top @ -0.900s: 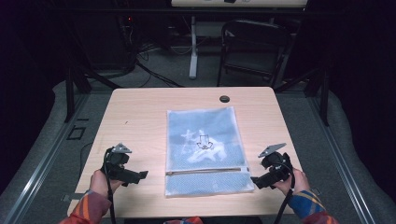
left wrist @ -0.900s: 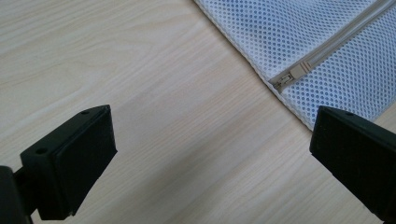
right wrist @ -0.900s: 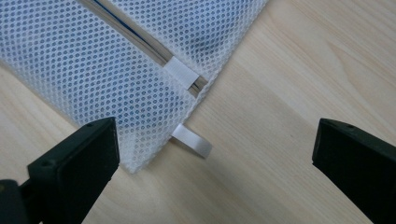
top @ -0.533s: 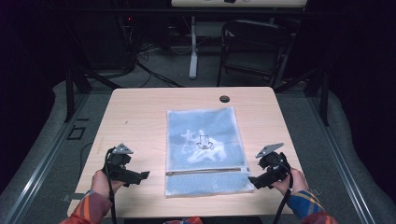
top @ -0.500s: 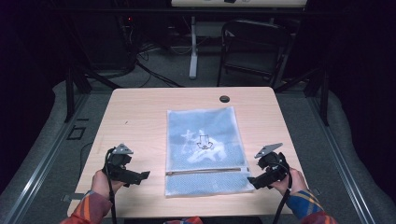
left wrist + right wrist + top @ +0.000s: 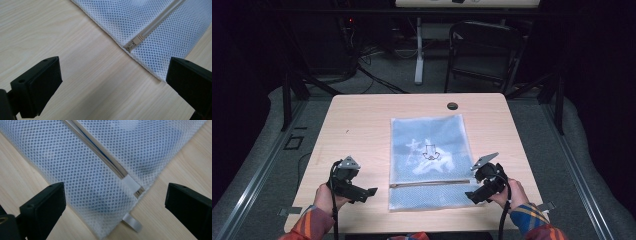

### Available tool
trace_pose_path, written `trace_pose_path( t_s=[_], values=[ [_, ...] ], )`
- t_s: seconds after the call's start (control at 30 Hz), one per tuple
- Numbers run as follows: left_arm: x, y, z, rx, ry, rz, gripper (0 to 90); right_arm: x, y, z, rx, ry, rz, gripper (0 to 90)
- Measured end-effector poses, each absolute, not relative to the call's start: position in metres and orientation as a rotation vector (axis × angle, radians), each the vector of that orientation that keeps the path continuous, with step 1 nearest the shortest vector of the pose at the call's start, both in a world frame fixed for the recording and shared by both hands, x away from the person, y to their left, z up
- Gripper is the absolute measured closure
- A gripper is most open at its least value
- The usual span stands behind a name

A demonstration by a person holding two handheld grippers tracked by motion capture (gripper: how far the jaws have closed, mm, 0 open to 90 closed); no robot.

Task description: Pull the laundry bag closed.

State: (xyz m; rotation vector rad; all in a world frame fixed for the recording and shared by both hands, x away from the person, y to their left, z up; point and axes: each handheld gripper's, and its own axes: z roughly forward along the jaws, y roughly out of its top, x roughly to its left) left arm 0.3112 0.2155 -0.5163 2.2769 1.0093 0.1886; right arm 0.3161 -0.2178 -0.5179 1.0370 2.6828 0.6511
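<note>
A white mesh laundry bag lies flat mid-table with a blue, white-printed cloth inside. Its zipper runs across the near part. My left gripper rests on the wood just left of the bag's near corner, open. In the left gripper view its gripper has bare table between the jaws, and the zipper pull lies ahead at the bag's edge. My right gripper is open at the bag's near right corner. In the right gripper view its gripper straddles that corner, with the zipper end tab between the jaws, untouched.
The wooden table has a black round grommet near its far edge. A dark chair and a white desk leg stand beyond it, with cables on the floor. Bare wood lies either side of the bag.
My right gripper has slid a little left, onto the bag's near right corner. The left gripper and the bag have stayed put.
</note>
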Motion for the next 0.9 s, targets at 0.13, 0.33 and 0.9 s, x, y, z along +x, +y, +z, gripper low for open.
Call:
trace_pose_path(
  t_s=[0.13, 0.33, 0.9],
  values=[
    [0.311, 0.211, -0.517, 2.288, 0.956, 0.189, 0.0, 0.318, -0.207, -0.519, 1.022, 2.704, 0.649, 2.2],
    [0.311, 0.207, -0.519, 2.313, 0.911, 0.18, 0.0, 0.321, -0.194, -0.519, 0.982, 2.717, 0.677, 2.1],
    [0.307, 0.194, -0.524, 2.376, 0.828, 0.141, 1.8, 0.329, -0.145, -0.52, 0.85, 2.776, 0.686, 2.8]
  ],
)
